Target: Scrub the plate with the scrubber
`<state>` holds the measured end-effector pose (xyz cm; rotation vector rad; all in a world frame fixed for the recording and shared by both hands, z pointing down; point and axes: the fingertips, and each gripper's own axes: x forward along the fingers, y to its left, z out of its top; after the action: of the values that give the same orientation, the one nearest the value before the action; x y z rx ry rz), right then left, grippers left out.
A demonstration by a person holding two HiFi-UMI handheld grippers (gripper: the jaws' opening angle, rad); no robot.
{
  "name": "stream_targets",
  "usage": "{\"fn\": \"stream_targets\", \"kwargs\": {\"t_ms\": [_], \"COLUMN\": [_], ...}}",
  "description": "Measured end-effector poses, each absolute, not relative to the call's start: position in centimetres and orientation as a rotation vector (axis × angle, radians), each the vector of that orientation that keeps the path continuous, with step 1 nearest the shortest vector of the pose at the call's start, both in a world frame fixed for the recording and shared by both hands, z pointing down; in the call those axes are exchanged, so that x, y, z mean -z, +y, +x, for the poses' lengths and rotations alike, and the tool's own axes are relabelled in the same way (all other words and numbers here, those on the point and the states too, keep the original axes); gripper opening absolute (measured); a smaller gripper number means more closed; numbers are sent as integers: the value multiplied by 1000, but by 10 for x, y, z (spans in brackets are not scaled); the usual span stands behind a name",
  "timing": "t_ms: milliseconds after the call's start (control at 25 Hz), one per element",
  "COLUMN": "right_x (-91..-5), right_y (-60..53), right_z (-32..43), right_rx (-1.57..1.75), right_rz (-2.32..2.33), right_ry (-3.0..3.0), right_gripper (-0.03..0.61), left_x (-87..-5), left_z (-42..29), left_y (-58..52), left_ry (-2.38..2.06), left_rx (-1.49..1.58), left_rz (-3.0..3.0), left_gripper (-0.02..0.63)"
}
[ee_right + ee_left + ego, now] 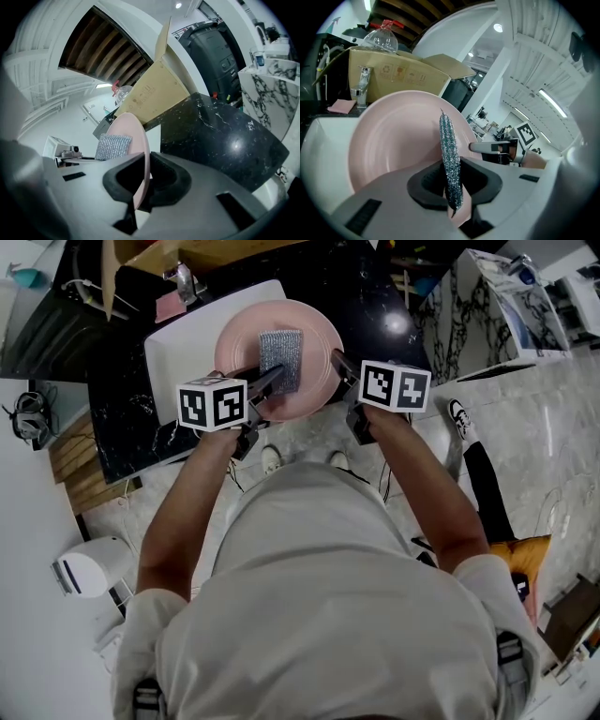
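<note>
Left tongs [267, 385] are clamping the scrubber [279, 360] against the plate [314, 381]; right tongs [339, 367] are gripping its rim. Scrubbing step; firm strokes needed next.

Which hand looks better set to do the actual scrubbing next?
Left. The left gripper has its jaws shut on the scrubber, already over the face of the pink plate. The right gripper is clamped on the plate's rim, apparently steadying it.
</note>
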<state>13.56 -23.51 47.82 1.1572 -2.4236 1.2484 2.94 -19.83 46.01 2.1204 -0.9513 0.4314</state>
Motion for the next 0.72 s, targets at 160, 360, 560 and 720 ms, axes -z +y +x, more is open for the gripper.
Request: {"fn": "stream_targets", "kwargs": {"t_ms": [160,360,560,720], "right_x": [-482,-485,-485,-482], "right_y": [-237,-238,-240,-241], "right_z": [141,142,141,138], "right_rx": [-1251,-1257,-1249,-1252], "right_rz": [1170,1175,1178,1178], "right_ry": [-2413,-2408,-2407,-2417], "right_gripper": [25,26,26,25], "left_x": [-464,-466,-460,-449], "left_z": [1,-38,-52,-16], "left_y": [-198,-197,-195,-188], "left_ry": [-1012,-1114,-1156,-1077], "left_rx": [-448,-481,-482,-466], "left_rz": [2099,2067,2065,2126], "left_gripper": [67,67,67,67]}}
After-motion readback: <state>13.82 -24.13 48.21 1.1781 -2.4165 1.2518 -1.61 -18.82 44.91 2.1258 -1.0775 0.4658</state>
